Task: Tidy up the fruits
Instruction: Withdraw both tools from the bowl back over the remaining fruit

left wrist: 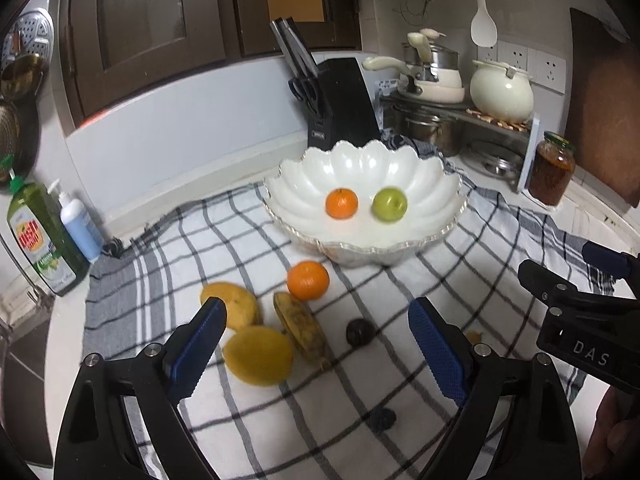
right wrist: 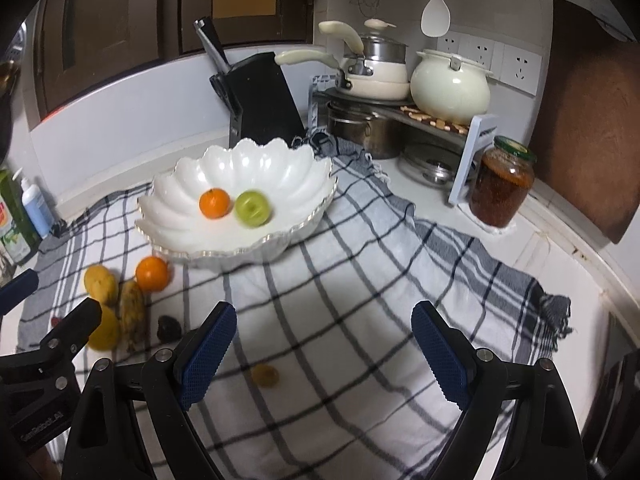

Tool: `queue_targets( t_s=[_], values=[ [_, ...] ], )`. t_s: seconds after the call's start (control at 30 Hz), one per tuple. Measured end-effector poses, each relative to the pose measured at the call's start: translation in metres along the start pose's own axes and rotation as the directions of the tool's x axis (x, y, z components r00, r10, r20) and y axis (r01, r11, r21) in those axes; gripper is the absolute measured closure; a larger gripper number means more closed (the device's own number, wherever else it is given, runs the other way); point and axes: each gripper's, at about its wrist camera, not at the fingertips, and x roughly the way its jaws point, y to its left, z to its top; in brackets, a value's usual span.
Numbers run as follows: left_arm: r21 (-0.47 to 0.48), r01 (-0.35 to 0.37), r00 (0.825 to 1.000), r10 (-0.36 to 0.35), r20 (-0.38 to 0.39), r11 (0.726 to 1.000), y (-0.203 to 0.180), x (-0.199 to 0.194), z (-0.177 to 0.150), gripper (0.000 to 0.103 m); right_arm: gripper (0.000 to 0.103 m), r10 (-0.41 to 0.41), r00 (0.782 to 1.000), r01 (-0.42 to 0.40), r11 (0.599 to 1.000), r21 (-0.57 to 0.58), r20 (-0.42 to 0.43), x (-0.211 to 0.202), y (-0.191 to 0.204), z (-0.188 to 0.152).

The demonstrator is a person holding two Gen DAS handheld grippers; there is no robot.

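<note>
checked cloth (left wrist: 400, 360) spread over a white surface (right wrist: 560, 248), kitchen corner behind. scalloped white bowl (left wrist: 416, 176) sitting on the far half of the cloth, holding an orange (left wrist: 341, 203) and a green apple (left wrist: 389, 204) side by side, close but not clearly touching. on the cloth in front of the bowl, left of centre: second orange (left wrist: 307, 280) just outside the bowl's near rim, spotted banana (left wrist: 301, 328) lying beside it, yellow mango (left wrist: 234, 305) at far left of the group, lemon (left wrist: 258, 355) nearest the camera, touching or almost touching the banana. small dark round fruit (left wrist: 360, 332) lying alone to the right of the banana; another dark fruit (left wrist: 382, 419) lower down, blurred, kind unclear. small yellowish fruit (right wrist: 265, 376) alone on the cloth in the right wrist view. left gripper (left wrist: 316, 344) hanging over the fruit cluster, jaws spread wide, nothing between the blue pads, no contact with any fruit. right gripper (right wrist: 324, 348) likewise spread wide and empty, above bare cloth with the yellowish fruit lying low between its fingers. knife block (left wrist: 344, 100) behind the bowl, cream pots (right wrist: 450, 84) on a rack, jar (right wrist: 502, 184) with green lid at right, green soap bottle (left wrist: 40, 236) and pump bottle (left wrist: 78, 224) at left edge.
</note>
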Motion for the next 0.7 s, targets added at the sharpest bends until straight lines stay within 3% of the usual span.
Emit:
queue_targets(
  t_s=[0.37, 0.7],
  values=[
    [0.002, 0.042, 0.998, -0.042, -0.037, 0.999, -0.012, 0.003, -0.040, 0.020, 0.013, 0.003, 0.999, -0.002, 1.000, 0.020, -0.055, 0.008, -0.006, -0.039],
    [0.021, 0.081, 0.992, -0.078, -0.095, 0.996, -0.031, 0.016, -0.069, 0.040, 0.013, -0.008, 0.996, 0.011, 0.999, 0.040, -0.085, 0.014, -0.016, -0.066]
  ],
)
